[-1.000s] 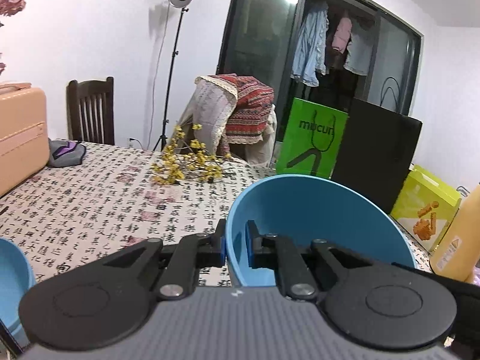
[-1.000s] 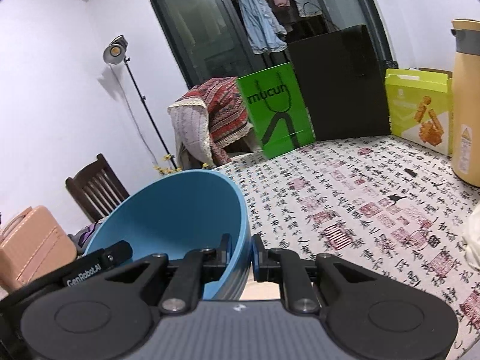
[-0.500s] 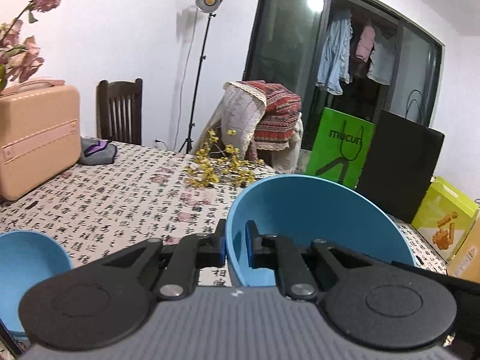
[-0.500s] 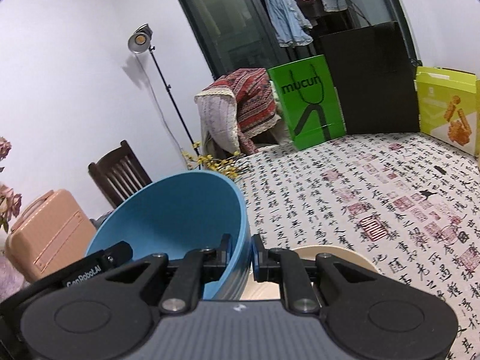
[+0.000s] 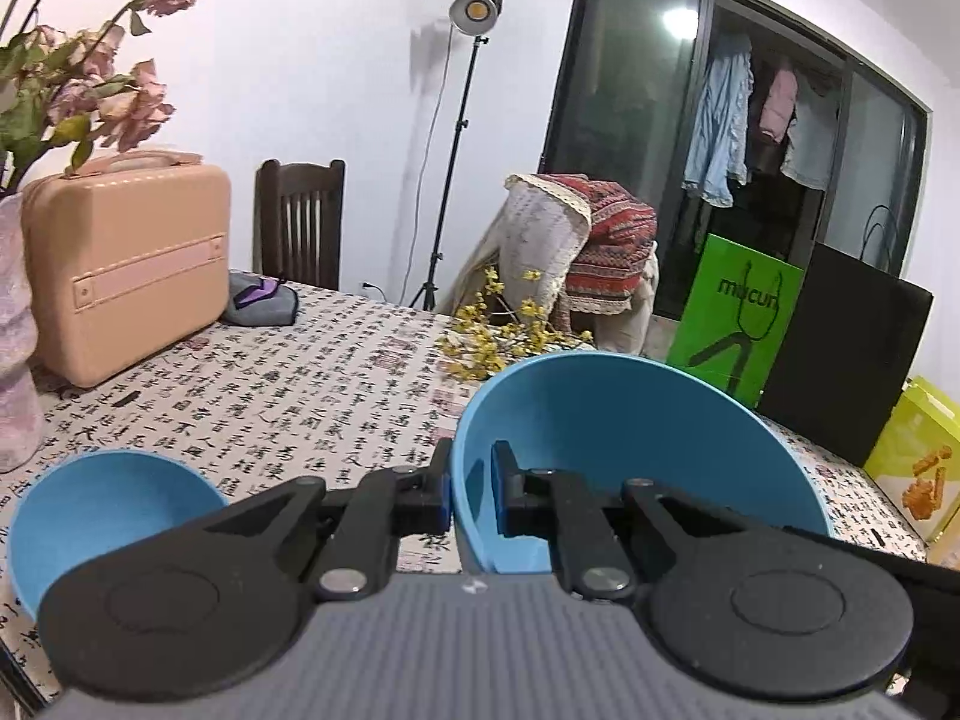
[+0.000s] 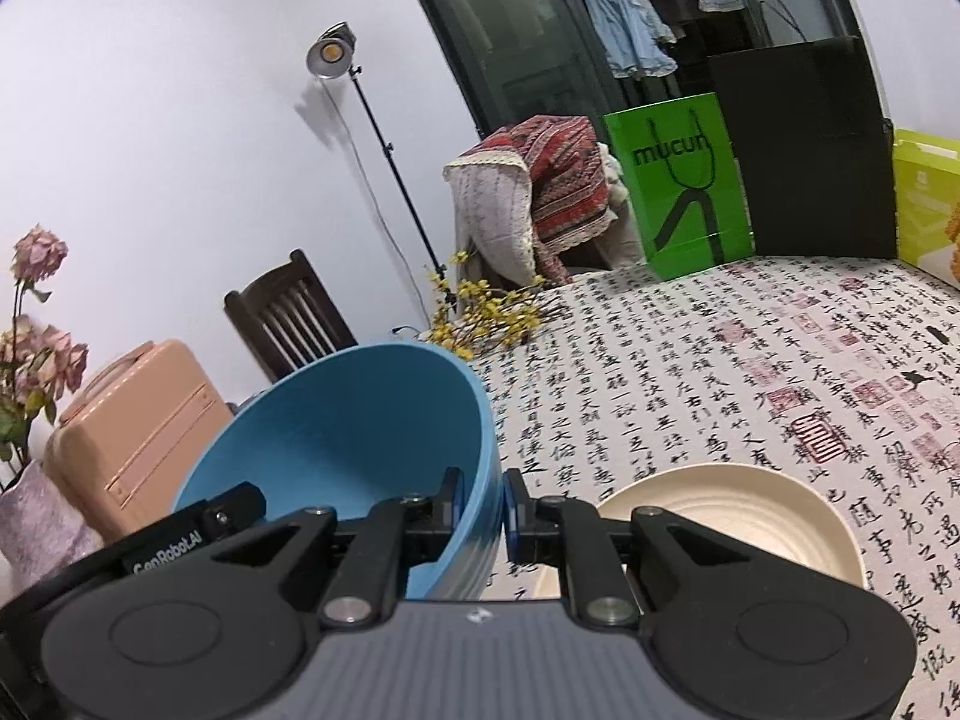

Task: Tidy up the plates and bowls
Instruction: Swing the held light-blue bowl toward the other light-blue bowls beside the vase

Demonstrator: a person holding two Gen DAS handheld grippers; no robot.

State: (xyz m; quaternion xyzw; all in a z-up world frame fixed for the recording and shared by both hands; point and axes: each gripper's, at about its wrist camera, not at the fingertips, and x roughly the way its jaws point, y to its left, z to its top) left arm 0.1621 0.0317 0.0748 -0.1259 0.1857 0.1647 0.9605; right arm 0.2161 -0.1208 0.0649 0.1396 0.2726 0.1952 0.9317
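A large blue bowl [image 5: 636, 444] is held in the air by both grippers. My left gripper [image 5: 471, 486] is shut on its left rim. My right gripper [image 6: 483, 504] is shut on the bowl's [image 6: 360, 426] right rim. A second blue bowl [image 5: 102, 510] sits on the table at the lower left of the left wrist view. A cream plate [image 6: 738, 516] lies on the table just right of my right gripper, below the held bowl.
The table [image 6: 750, 360] has a calligraphy-print cloth. A peach case [image 5: 126, 258], a vase of dried flowers [image 5: 18, 360] and a grey pouch [image 5: 261, 300] stand at the left. Yellow flower sprigs [image 5: 504, 342], green [image 6: 684, 186], black and yellow bags line the far edge.
Both grippers have carried the large blue bowl to the left. The second blue bowl, the peach case and the cream plate have come further into view.
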